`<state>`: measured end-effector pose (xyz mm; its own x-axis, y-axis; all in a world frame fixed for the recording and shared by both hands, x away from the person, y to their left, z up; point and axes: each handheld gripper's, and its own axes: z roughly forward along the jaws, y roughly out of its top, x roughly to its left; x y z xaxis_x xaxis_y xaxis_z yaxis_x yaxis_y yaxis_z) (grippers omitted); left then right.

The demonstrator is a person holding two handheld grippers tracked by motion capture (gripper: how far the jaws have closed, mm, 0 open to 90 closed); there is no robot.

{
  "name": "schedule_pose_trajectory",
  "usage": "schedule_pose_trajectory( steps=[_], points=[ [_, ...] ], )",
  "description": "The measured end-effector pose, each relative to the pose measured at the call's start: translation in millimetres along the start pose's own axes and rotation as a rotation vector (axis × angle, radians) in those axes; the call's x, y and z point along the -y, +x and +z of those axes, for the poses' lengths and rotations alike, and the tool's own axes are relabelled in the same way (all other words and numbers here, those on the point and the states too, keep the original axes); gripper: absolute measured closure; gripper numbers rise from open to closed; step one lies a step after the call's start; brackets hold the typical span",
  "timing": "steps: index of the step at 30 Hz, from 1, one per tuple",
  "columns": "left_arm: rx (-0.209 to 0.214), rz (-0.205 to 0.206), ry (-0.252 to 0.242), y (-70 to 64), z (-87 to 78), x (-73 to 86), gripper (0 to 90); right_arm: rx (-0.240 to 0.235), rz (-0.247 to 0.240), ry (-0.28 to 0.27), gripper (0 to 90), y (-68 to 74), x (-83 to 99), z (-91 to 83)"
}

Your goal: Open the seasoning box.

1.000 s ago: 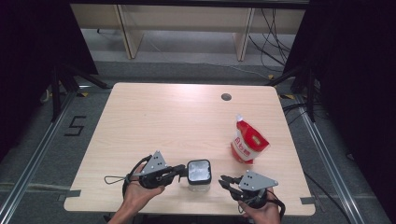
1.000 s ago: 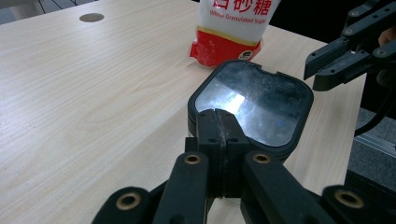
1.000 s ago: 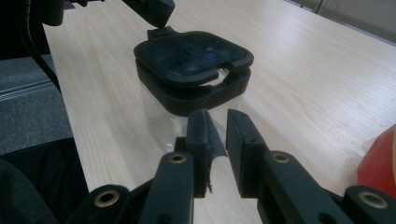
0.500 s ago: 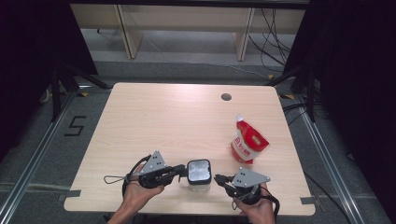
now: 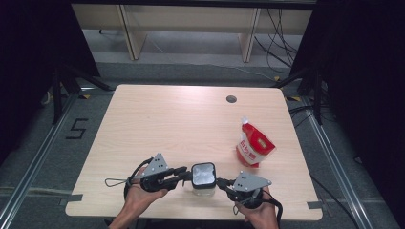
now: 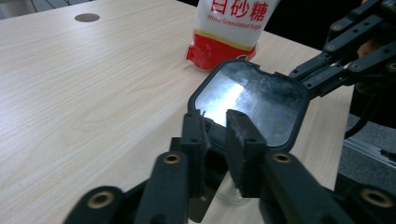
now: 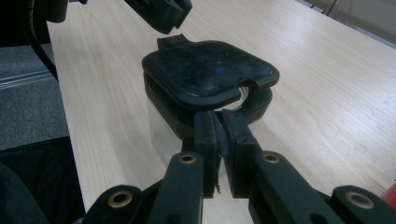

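Right gripper [image 5: 220, 182] moved onto jar [image 5: 203, 178] — fingers pinched on rim; left gripper [image 5: 187, 175] clamps lid tab (pouch [image 5: 253, 145]: "白砂糖").

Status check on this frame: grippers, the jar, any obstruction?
Left gripper shut on jar lid tab. Right gripper shut on lid's opposite edge. Jar upright on table. Sugar pouch apart, nothing blocking.

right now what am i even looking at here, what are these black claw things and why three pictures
No robot here: a person sits at a table holding a hand-operated gripper in each hand. The high view looks down from above; the other two come from cameras riding on each gripper, looking along its black jaws. The left gripper pinches one side of a clear jar at its dark lid; the right gripper pinches a tab at the opposite side. A red and white sugar pouch stands farther back, beyond a round hole in the tabletop.
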<state>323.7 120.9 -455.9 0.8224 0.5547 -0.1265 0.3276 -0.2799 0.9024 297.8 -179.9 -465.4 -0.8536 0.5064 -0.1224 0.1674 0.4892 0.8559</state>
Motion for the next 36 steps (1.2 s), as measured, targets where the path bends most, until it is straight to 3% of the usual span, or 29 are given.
schedule_pose_trajectory(
  steps=[3,6,7,11,13,14,16,17,19,21,22,24,25,26,29,30,31,32,36],
  points=[
    [0.021,-0.004,-0.012,2.4,-8.7,1.6,65.4,0.007,0.009,-0.008,85.5,0.7,-2.1,-1.0],
    [0.017,0.005,0.015,4.2,-12.0,9.3,57.8,0.013,0.001,-0.017,85.5,0.8,-5.2,-1.9],
    [0.019,0.036,0.025,6.6,-11.7,12.1,55.3,0.000,0.001,-0.020,85.5,1.1,-6.5,-2.0],
    [0.016,0.027,0.063,9.8,-6.0,26.2,47.7,0.005,-0.010,-0.031,85.5,1.6,-10.2,-2.6],
    [0.021,0.037,0.080,12.7,-1.5,31.7,44.6,0.012,0.008,-0.029,85.5,2.8,-12.0,-4.0],
    [0.025,0.045,0.080,16.1,2.7,35.4,44.4,0.004,-0.013,-0.036,85.5,2.3,-14.2,-3.8],
    [0.031,0.051,0.081,17.6,3.6,36.3,44.7,0.009,-0.011,-0.042,85.5,2.9,-15.3,-3.6],
    [0.039,0.031,0.078,17.3,5.1,37.7,45.2,0.009,-0.007,-0.044,85.5,3.3,-16.2,-3.8],
    [0.047,0.047,0.078,17.4,7.3,39.2,45.3,0.005,-0.014,-0.049,85.4,3.4,-18.4,-3.8],
    [0.051,0.053,0.090,16.9,10.6,41.3,47.1,0.016,-0.042,-0.057,85.4,2.3,-21.0,-4.2],
    [0.051,0.068,0.105,17.5,11.3,41.5,47.1,0.007,-0.017,-0.057,85.4,4.1,-21.8,-3.7],
    [0.058,0.061,0.097,16.8,13.8,42.4,48.5,0.009,-0.021,-0.053,85.4,4.6,-24.4,-4.1],
    [0.053,0.080,0.106,17.2,13.8,42.1,49.7,0.006,-0.021,-0.059,85.3,5.3,-25.6,-3.6],
    [0.062,0.059,0.101,15.5,15.0,42.8,50.5,0.011,-0.009,-0.050,85.3,6.2,-26.6,-4.8],
    [0.055,0.094,0.112,16.4,16.3,42.6,53.9,0.008,-0.025,-0.067,85.2,6.1,-29.4,-3.2],
    [0.058,0.067,0.103,15.0,17.7,43.6,55.2,0.012,-0.014,-0.059,85.2,7.0,-30.5,-3.9],
    [0.056,0.095,0.112,16.5,17.7,43.1,57.0,0.008,-0.028,-0.069,85.2,6.7,-31.7,-2.7],
    [0.052,0.076,0.105,15.0,18.3,43.7,58.7,0.009,-0.024,-0.073,85.2,7.5,-32.8,-2.2],
    [0.066,0.102,0.097,15.3,17.8,44.0,68.9,0.007,-0.038,-0.072,85.4,8.3,-38.1,-1.1]
  ],
)
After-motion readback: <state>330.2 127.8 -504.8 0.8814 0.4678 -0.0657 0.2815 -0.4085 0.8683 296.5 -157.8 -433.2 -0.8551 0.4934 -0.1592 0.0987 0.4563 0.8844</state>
